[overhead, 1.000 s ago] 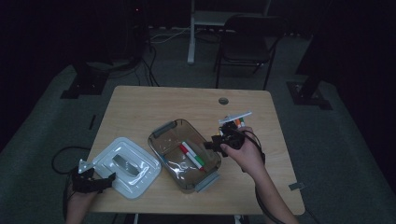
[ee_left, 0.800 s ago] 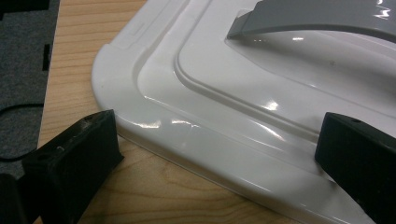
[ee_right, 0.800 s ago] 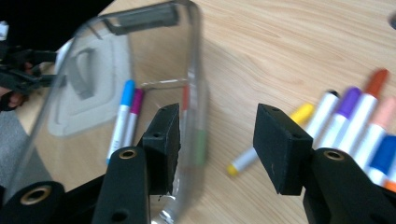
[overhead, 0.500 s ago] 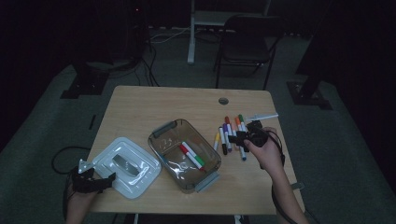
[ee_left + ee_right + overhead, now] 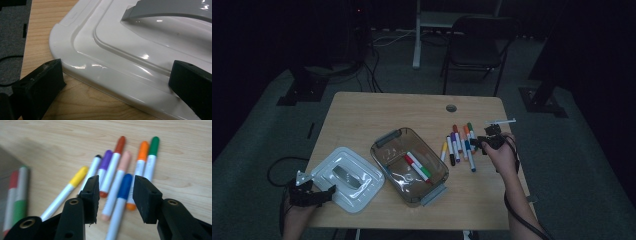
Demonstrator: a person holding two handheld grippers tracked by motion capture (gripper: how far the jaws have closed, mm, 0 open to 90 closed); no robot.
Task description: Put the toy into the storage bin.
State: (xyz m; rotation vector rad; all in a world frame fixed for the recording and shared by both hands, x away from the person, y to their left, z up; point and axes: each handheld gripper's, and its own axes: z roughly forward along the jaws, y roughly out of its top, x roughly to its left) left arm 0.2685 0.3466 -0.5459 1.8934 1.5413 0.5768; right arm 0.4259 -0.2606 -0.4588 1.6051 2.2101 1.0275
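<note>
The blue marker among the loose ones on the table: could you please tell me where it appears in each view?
High view: blue marker, right end of the loose row, beside the right gripper.
Right gripper view: lower centre, between the open jaws.
Left gripper view: not in it.
Shared landmark: the green marker.

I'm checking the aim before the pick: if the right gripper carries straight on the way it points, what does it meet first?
Most likely the blue-capped marker, lying between the right gripper and its open jaws; the pink-capped marker is close beside it.
</note>
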